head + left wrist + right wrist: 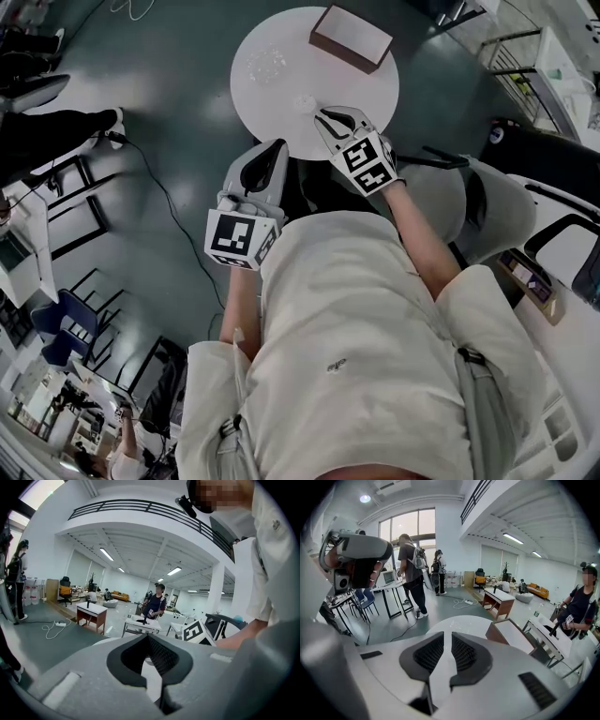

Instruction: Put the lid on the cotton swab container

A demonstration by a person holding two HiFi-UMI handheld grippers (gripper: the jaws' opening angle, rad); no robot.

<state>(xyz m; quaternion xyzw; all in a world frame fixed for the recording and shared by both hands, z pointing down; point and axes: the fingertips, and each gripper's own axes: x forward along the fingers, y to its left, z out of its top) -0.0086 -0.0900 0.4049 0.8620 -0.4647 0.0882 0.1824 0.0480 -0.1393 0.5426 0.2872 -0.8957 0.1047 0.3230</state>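
The left gripper [270, 150] hangs just short of the round white counter's [361, 94] near rim. Its jaws are drawn together at the tips, with a sliver of counter showing lower down and nothing between them. The right gripper [339, 114] reaches over the rim, its jaws a narrow slit apart and empty. Just beyond them lies a small pale piece [305, 101]. Farther in sits a faint clear thing, probably the cotton swab container [265, 64], near a brown box [352, 36].
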